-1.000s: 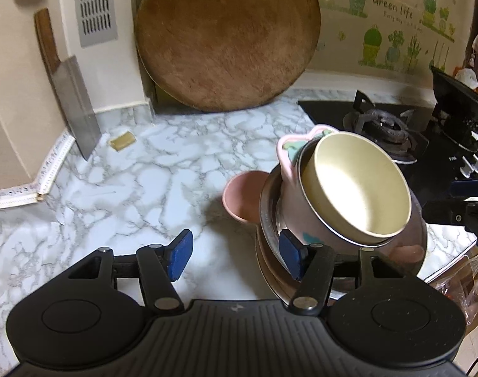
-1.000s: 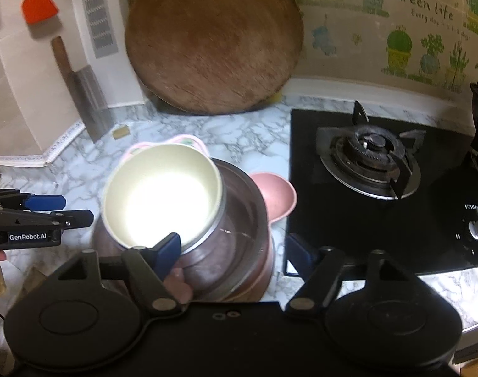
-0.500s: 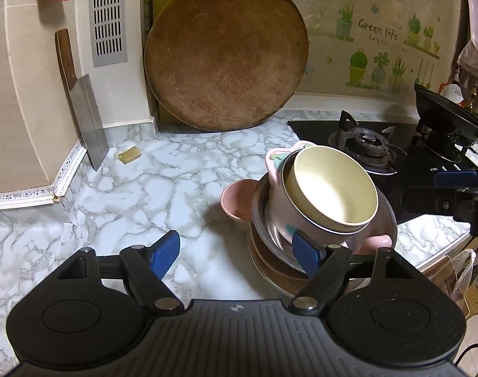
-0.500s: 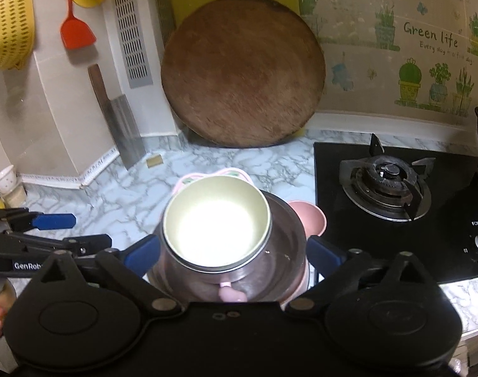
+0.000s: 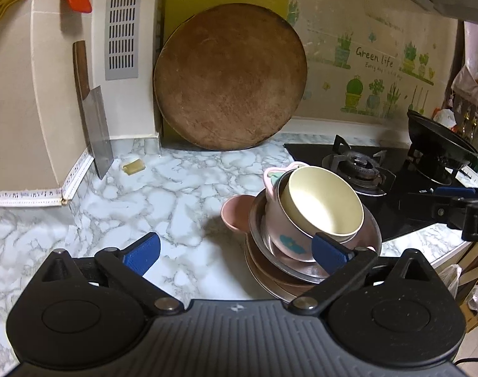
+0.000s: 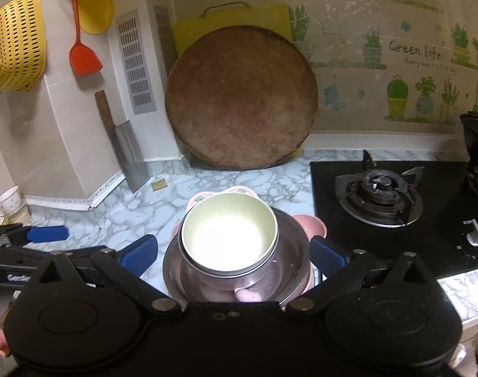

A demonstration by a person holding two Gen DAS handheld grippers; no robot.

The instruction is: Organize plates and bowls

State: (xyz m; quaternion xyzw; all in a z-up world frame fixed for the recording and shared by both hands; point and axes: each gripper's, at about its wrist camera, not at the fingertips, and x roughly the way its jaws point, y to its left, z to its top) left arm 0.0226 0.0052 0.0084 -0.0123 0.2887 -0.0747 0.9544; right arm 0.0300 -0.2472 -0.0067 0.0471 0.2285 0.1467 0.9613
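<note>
The cream bowl (image 6: 228,238) hid most of the pink cup (image 5: 283,232) beneath it, and glare washed out the bowl's inside in the right wrist view. The plates (image 5: 270,270) at the bottom of the stack were partly behind the left gripper's body, so their number could not be told. The wok (image 5: 440,138) at the surface's far right edge was cut off. The small print under "Green life" was too blurred to read.

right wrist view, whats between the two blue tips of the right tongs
The stacked dishes: the cream bowl nested in the steel bowl sits between the open right tongs in the right wrist view, neither tip touching it.
</note>
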